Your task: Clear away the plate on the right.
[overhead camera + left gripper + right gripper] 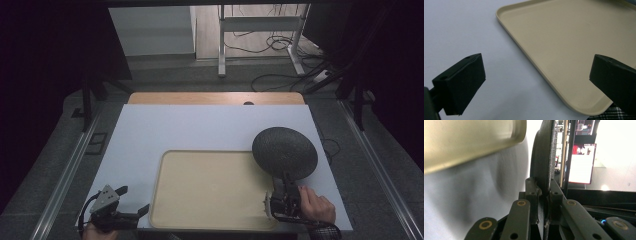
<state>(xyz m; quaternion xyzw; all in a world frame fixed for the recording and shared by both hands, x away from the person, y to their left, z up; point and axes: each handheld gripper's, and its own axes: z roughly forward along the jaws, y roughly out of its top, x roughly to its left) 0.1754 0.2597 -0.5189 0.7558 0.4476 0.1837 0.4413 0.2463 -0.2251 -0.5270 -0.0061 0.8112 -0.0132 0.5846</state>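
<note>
Dark speckled round plate (284,152) pinched at its rim in my right gripper (283,192).
My left gripper (131,201) stands spread beside the beige tray (210,220).

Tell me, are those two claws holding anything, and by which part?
The right gripper pinches the dark round plate by its near rim. The left gripper holds nothing.

No legible text, label, brand, number or sign appeared on anything pictured, whether the beige tray (210,187), the dark speckled plate (284,152), the white table cover (200,127) or the bright screen in the background (581,163).
</note>
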